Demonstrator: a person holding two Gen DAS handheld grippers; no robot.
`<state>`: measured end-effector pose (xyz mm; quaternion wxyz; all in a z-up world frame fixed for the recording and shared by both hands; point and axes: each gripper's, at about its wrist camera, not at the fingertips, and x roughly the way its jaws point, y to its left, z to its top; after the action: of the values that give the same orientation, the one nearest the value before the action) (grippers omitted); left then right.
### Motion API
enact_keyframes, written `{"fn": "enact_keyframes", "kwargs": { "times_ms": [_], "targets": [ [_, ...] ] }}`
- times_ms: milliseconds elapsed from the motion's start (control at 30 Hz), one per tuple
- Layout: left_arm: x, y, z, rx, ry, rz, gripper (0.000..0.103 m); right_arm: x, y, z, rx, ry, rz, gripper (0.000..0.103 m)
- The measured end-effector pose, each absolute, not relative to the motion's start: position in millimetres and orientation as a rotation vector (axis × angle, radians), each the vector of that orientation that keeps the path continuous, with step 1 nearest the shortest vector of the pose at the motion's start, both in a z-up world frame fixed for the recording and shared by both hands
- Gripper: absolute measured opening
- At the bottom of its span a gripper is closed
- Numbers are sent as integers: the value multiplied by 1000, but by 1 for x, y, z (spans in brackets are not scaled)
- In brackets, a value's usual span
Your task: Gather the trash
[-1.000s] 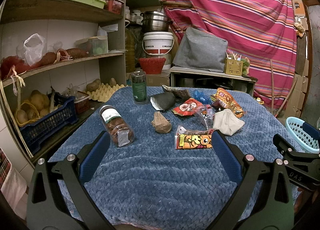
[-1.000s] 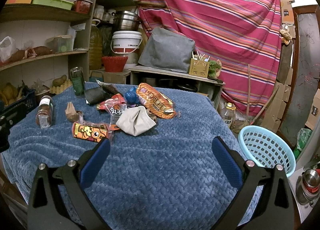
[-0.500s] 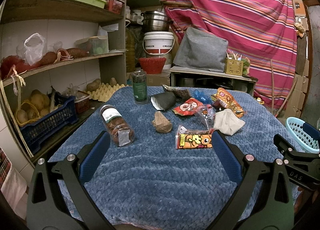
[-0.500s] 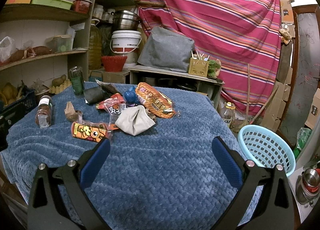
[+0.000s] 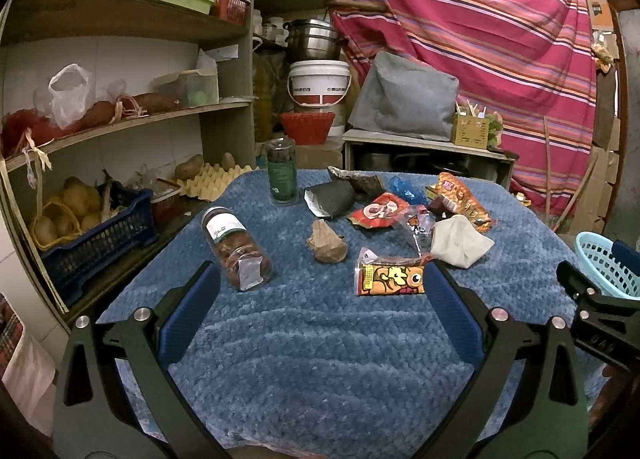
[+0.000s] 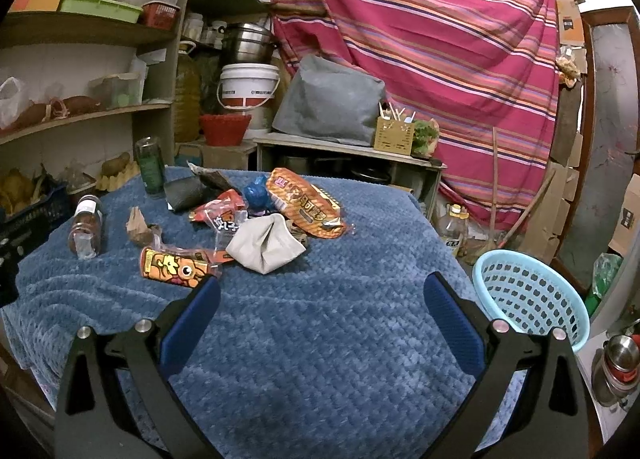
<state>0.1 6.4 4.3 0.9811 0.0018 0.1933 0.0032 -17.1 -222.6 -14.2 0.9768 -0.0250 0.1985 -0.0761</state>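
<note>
Trash lies scattered on the blue cloth-covered table: an orange snack wrapper, a crumpled grey-white paper, a brown paper scrap, a black pouch, a red wrapper, a long orange packet and a blue wad. My left gripper hangs open over the near cloth, short of the wrappers. Over bare cloth my right gripper is open too, empty. A light blue basket stands off the table's right side.
A jar lies on its side at left; a dark green bottle stands upright behind it. Shelves with a blue crate flank the left edge. A low bench with a grey cushion and striped curtain stand behind.
</note>
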Motion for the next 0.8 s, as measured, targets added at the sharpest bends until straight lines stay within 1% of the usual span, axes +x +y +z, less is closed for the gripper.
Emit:
{"fn": "enact_keyframes", "kwargs": {
  "times_ms": [33, 433, 667, 800],
  "targets": [
    [3, 9, -3, 2, 391, 9, 98, -17, -224, -15, -47, 401, -154, 99],
    [10, 8, 1, 13, 410, 18, 98, -10, -230, -1, -20, 403, -159, 99],
    [31, 0, 24, 35, 393, 0, 98, 8, -237, 33, -1, 362, -137, 99],
    [50, -4, 41, 42, 369, -15, 98, 36, -240, 48, -9, 360, -125, 99]
  ]
}}
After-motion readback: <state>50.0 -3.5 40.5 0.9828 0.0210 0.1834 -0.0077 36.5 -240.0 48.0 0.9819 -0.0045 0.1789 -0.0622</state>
